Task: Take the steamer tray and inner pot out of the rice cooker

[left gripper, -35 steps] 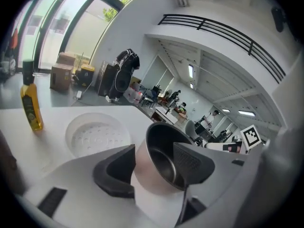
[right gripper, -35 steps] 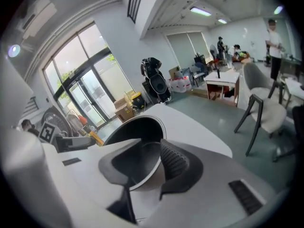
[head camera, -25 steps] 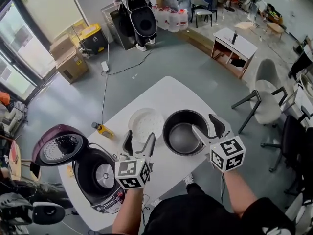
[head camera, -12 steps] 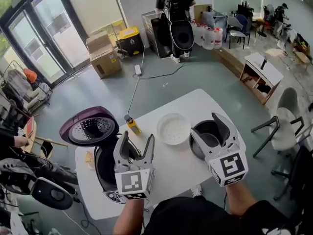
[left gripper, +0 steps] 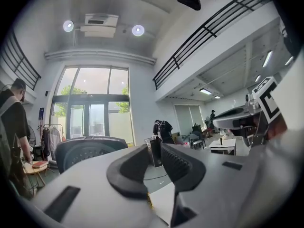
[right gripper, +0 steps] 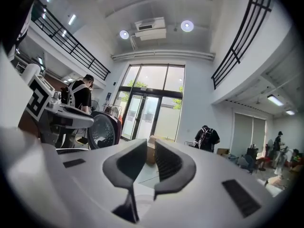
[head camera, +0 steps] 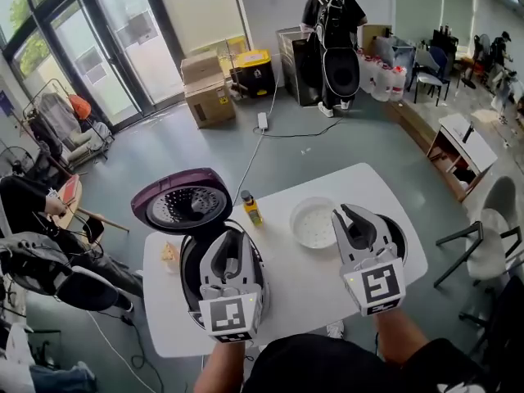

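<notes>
The rice cooker (head camera: 192,278) stands at the table's left with its purple lid (head camera: 182,207) up. The white steamer tray (head camera: 315,223) lies on the white table (head camera: 303,289), outside the cooker. To its right sits the dark inner pot (head camera: 399,237), mostly hidden by my right gripper (head camera: 354,215). My left gripper (head camera: 233,248) hovers over the cooker's open body. Both grippers point level into the room, jaws closing to a narrow gap with nothing between them, as the left gripper (left gripper: 156,158) and right gripper (right gripper: 151,158) views show.
A small yellow bottle (head camera: 251,209) stands on the table behind the cooker. A person with a backpack (head camera: 332,39) stands far across the floor near cardboard boxes (head camera: 209,97). A chair (head camera: 483,248) is right of the table, and another person (head camera: 33,211) sits at the left.
Both grippers have lifted away from the tray and pot and now point level. Their jaws have narrowed from wide open to a small gap. The head view has tilted up.
</notes>
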`<state>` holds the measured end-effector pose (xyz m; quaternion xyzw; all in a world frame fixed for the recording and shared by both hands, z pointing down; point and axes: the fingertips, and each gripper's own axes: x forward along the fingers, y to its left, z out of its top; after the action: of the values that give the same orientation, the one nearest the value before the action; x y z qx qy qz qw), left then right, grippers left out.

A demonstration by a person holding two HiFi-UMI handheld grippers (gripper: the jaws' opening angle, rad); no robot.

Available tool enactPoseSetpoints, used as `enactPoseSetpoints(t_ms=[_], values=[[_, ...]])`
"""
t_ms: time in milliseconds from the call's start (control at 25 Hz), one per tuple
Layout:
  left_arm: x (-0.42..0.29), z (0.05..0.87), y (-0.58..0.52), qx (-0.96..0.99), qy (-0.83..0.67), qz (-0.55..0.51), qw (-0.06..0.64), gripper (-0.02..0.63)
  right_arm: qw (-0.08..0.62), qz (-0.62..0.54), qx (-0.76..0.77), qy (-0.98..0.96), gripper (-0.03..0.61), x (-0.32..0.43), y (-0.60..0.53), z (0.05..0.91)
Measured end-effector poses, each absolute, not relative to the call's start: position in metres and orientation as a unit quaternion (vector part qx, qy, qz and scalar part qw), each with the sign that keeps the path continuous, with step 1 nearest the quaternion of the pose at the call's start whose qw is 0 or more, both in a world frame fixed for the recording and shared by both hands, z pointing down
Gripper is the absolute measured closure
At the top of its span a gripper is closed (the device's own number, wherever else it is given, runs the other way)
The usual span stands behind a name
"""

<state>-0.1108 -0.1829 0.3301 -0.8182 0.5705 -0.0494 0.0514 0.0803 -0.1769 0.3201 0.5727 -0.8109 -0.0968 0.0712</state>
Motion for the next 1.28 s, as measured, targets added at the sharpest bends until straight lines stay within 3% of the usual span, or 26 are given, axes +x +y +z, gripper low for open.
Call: enactPoseSetpoints(t_ms=[120,720,1280], values=[[-0.121,0.335,-0.180,-0.809,0.583,-0.055,0.052,0.617,0.077,-0.099,0.563,-0.817,0.577,0.070,-0.180,0.328],[-0.143,0.347,-0.171,-0.796,0.603,-0.049,0.018,0.615,0.044,-0.102,0.551,-0.827,0.580,0.046,-0.174,0.315],[-0.147,0.328,-0.171,-0.793,0.606,-0.038,0.045,0.615,0.024,-0.116,0.548,-0.828,0.580,0.034,-0.177,0.293]])
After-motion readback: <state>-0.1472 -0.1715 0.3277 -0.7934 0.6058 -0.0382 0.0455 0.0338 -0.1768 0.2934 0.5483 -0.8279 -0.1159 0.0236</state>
